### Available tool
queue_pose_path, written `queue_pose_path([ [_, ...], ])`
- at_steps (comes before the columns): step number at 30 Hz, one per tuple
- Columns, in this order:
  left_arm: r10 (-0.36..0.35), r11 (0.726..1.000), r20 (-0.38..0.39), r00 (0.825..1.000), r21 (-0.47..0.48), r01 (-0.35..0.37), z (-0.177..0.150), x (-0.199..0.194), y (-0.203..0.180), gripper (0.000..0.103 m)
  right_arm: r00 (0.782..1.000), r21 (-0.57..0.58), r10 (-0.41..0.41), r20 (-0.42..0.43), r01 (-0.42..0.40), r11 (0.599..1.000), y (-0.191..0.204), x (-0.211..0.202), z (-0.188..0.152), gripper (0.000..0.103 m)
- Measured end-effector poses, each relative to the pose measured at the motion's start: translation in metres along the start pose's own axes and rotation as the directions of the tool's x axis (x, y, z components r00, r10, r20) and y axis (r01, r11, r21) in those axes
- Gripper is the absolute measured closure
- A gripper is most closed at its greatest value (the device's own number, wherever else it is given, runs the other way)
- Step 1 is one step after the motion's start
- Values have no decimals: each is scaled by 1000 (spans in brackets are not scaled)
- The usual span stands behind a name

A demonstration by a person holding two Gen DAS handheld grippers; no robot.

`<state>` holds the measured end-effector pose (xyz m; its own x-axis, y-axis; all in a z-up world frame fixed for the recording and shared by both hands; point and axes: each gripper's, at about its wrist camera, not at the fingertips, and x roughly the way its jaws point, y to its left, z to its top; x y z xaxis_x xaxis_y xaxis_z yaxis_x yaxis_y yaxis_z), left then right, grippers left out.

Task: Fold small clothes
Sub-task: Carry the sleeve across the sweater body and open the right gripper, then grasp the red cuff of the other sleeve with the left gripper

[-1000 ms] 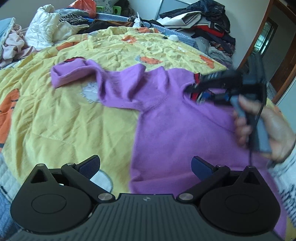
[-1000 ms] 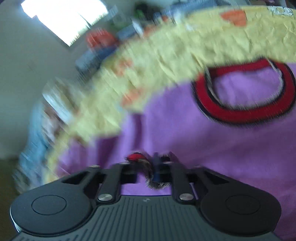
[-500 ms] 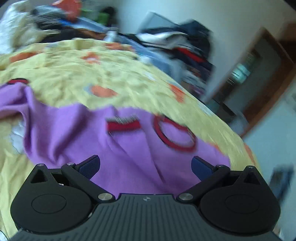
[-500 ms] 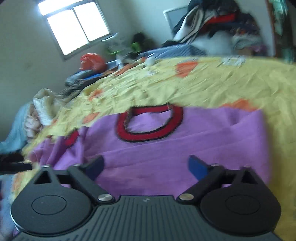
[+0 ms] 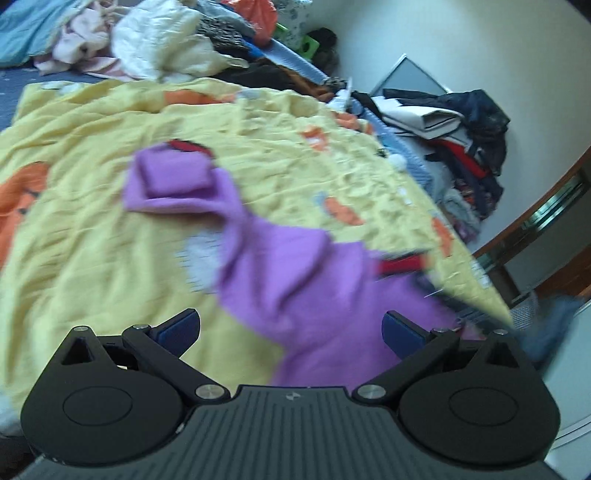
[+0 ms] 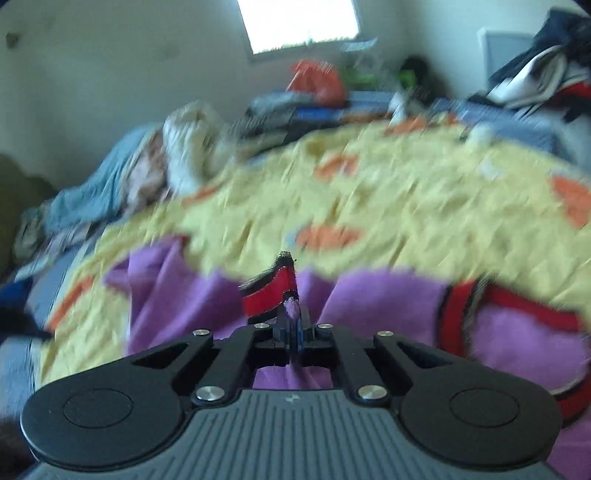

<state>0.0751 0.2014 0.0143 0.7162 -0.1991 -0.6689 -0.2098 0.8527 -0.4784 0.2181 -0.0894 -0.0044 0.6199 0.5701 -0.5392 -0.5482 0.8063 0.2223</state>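
Observation:
A small purple sweater (image 5: pixel 295 280) with red and black trim lies rumpled on a yellow bedspread (image 5: pixel 92 240). One sleeve (image 5: pixel 173 181) stretches to the far left. My left gripper (image 5: pixel 290 328) is open and empty above the sweater's near part. My right gripper (image 6: pixel 293 332) is shut on a red-and-black cuff (image 6: pixel 271 295) of the sweater (image 6: pixel 369 299) and holds it raised. The red collar (image 6: pixel 480 314) lies to its right. Both views are motion-blurred.
Heaps of clothes (image 5: pixel 159 44) line the far edge of the bed. More clothes (image 5: pixel 461 140) are piled at the right by the wall. A doorway (image 5: pixel 546 221) is at the right. A window (image 6: pixel 299 22) is on the far wall.
My right gripper was open half a second ago and is now shut on the cuff, lifting it. My left gripper stayed open and swung left, so the sleeve is back in its view.

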Motion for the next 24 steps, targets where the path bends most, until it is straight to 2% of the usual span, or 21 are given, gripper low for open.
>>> queue_pose_path([
  [2, 29, 1000, 3, 1000, 12, -29, -2, -1, 11, 0, 993, -25, -83, 81, 86, 996, 9, -24, 14, 99],
  [4, 36, 999, 1, 999, 15, -36, -4, 0, 19, 0, 986, -27, -118, 120, 122, 992, 26, -36, 20, 99],
  [5, 34, 999, 1, 999, 6, -34, -4, 1, 23, 0, 986, -10, -129, 104, 131, 991, 37, -35, 18, 97],
  [7, 29, 999, 0, 1000, -18, -29, -4, 1, 30, 0, 992, -95, -126, -2, 125, 988, 71, -14, -2, 93],
  [10, 35, 998, -1, 999, -44, -35, -4, 2, 36, 0, 982, -221, -139, -126, 109, 969, 120, 21, -50, 32],
  [11, 31, 998, -5, 1000, -45, -31, -3, 3, 35, 0, 985, -204, -121, -121, 94, 974, 126, 18, -62, 31],
  [13, 8, 999, -6, 1000, -35, -9, -1, 4, 27, 0, 994, -104, -69, -79, 61, 993, 111, -9, -76, 31],
  [14, -3, 1000, -4, 1000, -18, 3, 1, 5, 20, 0, 997, -37, -64, -54, 62, 997, 90, -26, -81, 31],
  [15, -16, 1000, -5, 1000, 6, 16, 2, 7, 11, 0, 995, 17, -94, -29, 94, 995, 67, -44, -84, 31],
  [16, -42, 998, -11, 999, 42, 42, 3, 13, -2, 0, 987, 67, -159, -3, 159, 985, 39, -65, -88, 31],
  [17, -72, 994, -23, 997, 80, 74, 3, 19, -16, 0, 972, 114, -237, 11, 234, 966, 11, -83, -92, 31],
  [18, -97, 988, -40, 994, 120, 101, 0, 27, -31, 0, 944, 160, -329, 7, 324, 933, -24, -103, -96, 31],
  [20, -124, 967, -77, 989, 216, 138, -11, 47, -62, 0, 871, 219, -491, -18, 483, 848, -81, -135, -104, 31],
  [22, -93, 941, -104, 990, 317, 122, -27, 72, -89, 0, 808, 248, -586, -51, 579, 777, -130, -161, -113, 31],
  [23, -63, 924, -105, 992, 369, 98, -35, 83, -99, 0, 788, 271, -609, -87, 607, 747, -149, -167, -116, 31],
  [24, -35, 902, -96, 995, 426, 73, -43, 93, -107, 0, 788, 312, -606, -103, 604, 733, -168, -175, -120, 31],
])
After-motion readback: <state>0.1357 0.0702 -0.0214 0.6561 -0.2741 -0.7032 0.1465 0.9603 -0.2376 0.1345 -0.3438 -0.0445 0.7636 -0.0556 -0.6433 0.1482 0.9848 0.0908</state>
